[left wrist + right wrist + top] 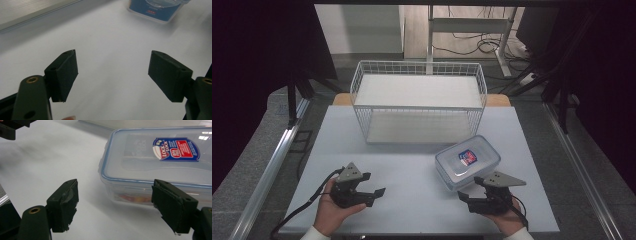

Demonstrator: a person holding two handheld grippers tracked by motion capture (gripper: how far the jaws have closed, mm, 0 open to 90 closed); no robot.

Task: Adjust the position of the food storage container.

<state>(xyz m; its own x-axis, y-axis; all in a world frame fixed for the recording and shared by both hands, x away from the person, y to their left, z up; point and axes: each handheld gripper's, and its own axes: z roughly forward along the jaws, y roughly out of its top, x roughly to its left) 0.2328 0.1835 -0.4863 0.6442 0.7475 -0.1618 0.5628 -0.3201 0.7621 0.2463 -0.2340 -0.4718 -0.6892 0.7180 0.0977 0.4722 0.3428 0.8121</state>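
Both claws spread wide and empty, left gripper [373,193] idle at near left, right gripper [472,194] just short of the clear lidded food container [467,161] at near right before the wire basket [419,100] — square up and straddle that near corner, I'd say.

White table [412,165], and at twelve o'clock sits a white wire basket [418,100]. Down at four o'clock lies a clear lidded container [467,161] with a blue-and-red label. The right gripper [472,190] hovers just beside it at five o'clock, jaws apart. At seven o'clock, the left gripper [374,192], jaws spread, well apart from the container.
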